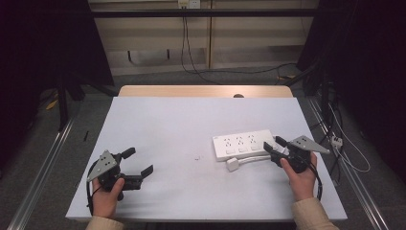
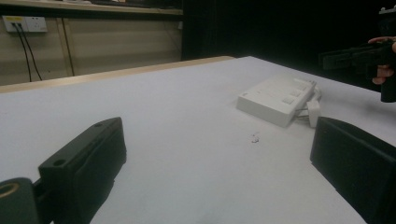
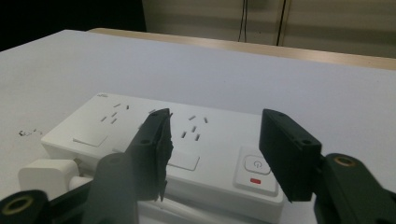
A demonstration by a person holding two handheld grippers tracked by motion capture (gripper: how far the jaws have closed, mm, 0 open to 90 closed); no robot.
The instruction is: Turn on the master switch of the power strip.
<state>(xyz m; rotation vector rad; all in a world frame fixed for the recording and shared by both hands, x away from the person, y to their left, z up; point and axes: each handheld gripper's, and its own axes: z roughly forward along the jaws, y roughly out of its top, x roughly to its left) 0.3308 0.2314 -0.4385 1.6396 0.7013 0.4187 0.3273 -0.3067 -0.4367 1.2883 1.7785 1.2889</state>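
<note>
A white power strip (image 1: 244,143) with three sockets lies on the right half of the white table (image 1: 182,124). Its white plug (image 1: 232,164) and cable rest against its near side. My right gripper (image 1: 272,143) hovers open at the strip's right end. In the right gripper view the jaws stand apart above the strip (image 3: 205,135), near its power button (image 3: 254,164), with the plug (image 3: 46,175) at lower left. Nothing sits between the open jaws of my left gripper (image 1: 140,161) at the table's near left. The left gripper view shows the strip (image 2: 275,98) and the right gripper (image 2: 355,56) farther off.
A small dark speck (image 1: 197,156) marks the table near its middle. A wooden strip (image 1: 206,91) runs along the table's far edge. Cables hang from a wall socket (image 1: 188,4) behind, and more cables lie on the floor at right (image 1: 337,141).
</note>
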